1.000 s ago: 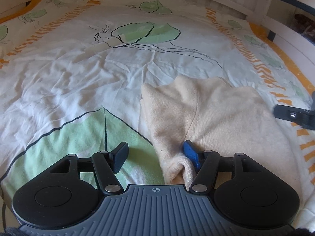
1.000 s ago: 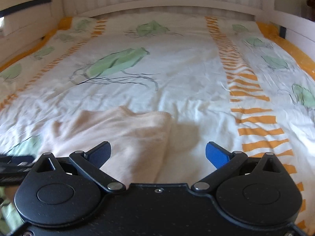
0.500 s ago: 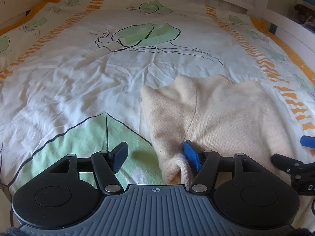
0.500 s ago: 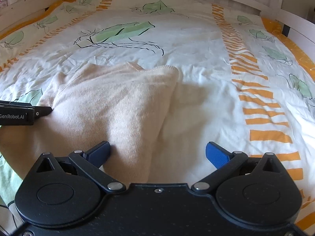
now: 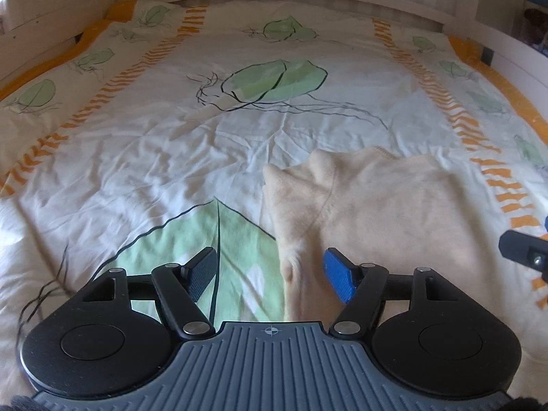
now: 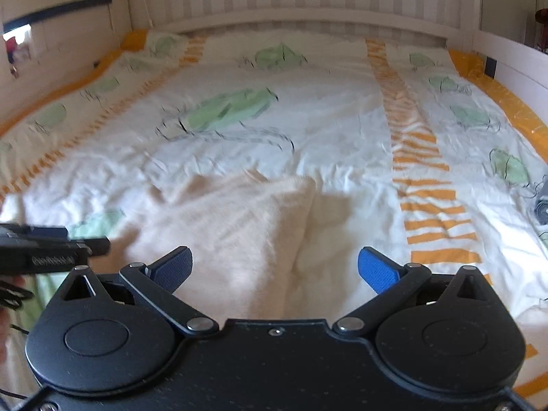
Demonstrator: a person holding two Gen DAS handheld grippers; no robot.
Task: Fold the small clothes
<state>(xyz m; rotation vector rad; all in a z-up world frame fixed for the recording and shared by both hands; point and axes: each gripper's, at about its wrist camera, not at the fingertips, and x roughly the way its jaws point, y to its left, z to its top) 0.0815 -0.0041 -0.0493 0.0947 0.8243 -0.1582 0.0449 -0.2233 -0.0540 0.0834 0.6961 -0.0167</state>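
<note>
A cream knitted sweater point(image 5: 376, 205) lies rumpled on the bed, partly folded over itself. My left gripper point(image 5: 270, 274) hovers over its left edge. Its jaws are opening. A fold of the sweater's edge lies between them, nearer the blue right pad point(image 5: 339, 279), and neither pad presses on it. In the right wrist view the sweater point(image 6: 233, 219) spreads below my right gripper point(image 6: 274, 267), which stands wide open and grips nothing. The left gripper point(image 6: 51, 250) shows at that view's left edge, and the right gripper point(image 5: 524, 250) at the left wrist view's right edge.
The bed cover point(image 5: 171, 144) is white with green leaves and orange striped bands. White bed rails point(image 6: 308, 20) run along the far end and both sides. A small grey object point(image 6: 543, 205) lies at the bed's right edge. A dark cable point(image 6: 13, 296) hangs at lower left.
Both grippers have risen and pulled back, so more of the bed shows. The left jaws stand a little wider, and the sweater's fold no longer rests against the blue pad.
</note>
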